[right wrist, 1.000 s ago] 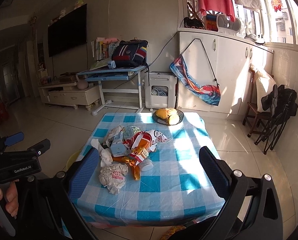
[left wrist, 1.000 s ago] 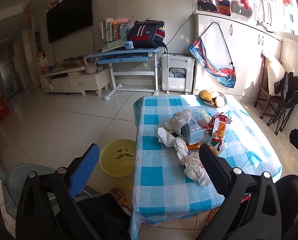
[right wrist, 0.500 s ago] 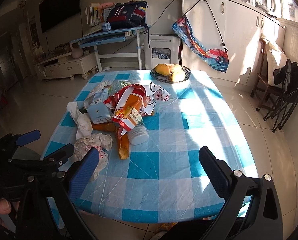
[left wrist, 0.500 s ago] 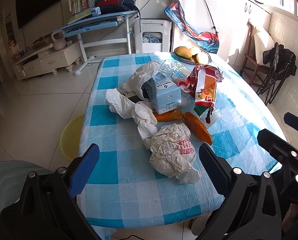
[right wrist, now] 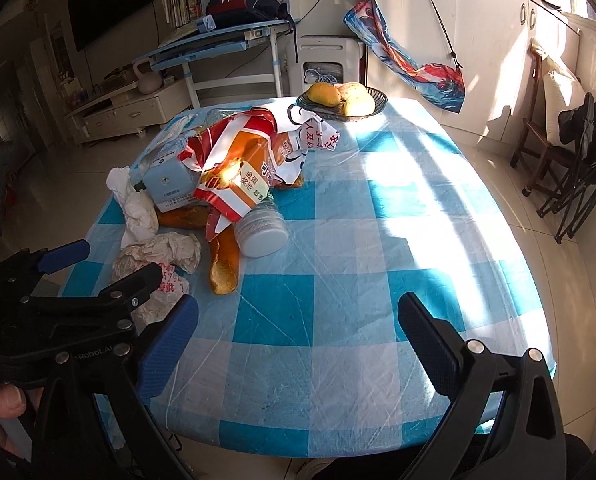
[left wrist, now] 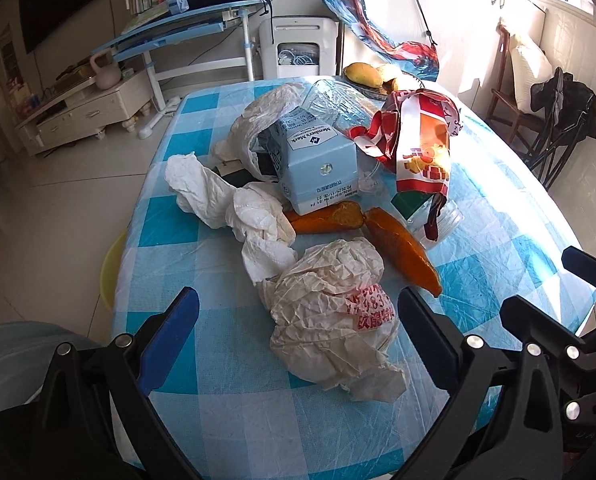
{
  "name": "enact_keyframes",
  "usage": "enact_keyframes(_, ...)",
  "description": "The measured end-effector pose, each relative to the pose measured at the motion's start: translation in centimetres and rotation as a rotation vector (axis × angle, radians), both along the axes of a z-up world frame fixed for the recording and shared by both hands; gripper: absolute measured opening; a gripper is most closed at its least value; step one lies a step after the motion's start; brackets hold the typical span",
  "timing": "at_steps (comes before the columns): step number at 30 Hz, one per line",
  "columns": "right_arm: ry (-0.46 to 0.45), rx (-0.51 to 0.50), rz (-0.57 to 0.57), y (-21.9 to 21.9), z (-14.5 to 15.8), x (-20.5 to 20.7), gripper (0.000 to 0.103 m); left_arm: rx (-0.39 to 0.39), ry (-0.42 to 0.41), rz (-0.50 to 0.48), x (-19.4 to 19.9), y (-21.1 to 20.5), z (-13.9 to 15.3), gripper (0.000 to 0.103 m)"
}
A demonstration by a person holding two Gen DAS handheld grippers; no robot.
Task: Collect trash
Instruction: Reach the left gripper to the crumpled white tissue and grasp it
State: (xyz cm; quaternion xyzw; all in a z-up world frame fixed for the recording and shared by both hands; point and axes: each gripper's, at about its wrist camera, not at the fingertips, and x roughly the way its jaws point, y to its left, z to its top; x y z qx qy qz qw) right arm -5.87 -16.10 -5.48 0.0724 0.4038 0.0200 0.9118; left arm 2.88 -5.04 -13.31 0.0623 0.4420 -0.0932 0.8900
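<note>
A trash pile lies on the blue-checked table [left wrist: 186,360]: a crumpled white wrapper [left wrist: 330,312] with red print, white tissues [left wrist: 226,208], a pale blue carton [left wrist: 318,164], orange peels [left wrist: 402,252], a red and orange snack bag [left wrist: 418,148] and a lidded plastic jar [right wrist: 262,232]. My left gripper [left wrist: 298,304] is open, its fingers on either side of the wrapper and just short of it. My right gripper [right wrist: 298,312] is open over bare tablecloth, right of the pile. A yellow bin [left wrist: 112,268] shows past the table's left edge.
A dark plate of fruit [right wrist: 342,100] sits at the table's far side. A wooden chair [right wrist: 538,148] with dark clothing stands on the right. A blue desk [left wrist: 186,28] and a white appliance [left wrist: 298,48] stand by the back wall. A hand [right wrist: 2,404] holds the left gripper.
Both grippers have come forward and down over the table. The left one now straddles the crumpled wrapper. The trash has not moved.
</note>
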Motion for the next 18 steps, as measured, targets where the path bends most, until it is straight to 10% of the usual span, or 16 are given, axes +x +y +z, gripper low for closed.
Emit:
enact_keyframes(5, 0.032, -0.014, -0.007, -0.3, -0.4, 0.3, 0.096, -0.005, 0.002, -0.007, 0.2, -0.4, -0.4, 0.093)
enact_keyframes(10, 0.052, -0.028, -0.006, -0.1, -0.8, 0.6, 0.096, -0.069, 0.059, -0.017, 0.9, 0.6, -1.5, 0.052)
enact_keyframes(18, 0.087, -0.033, 0.027, 1.4, -1.7, 1.9, 0.096, -0.152, 0.062, -0.025, 0.2, 3.8, -0.8, 0.023)
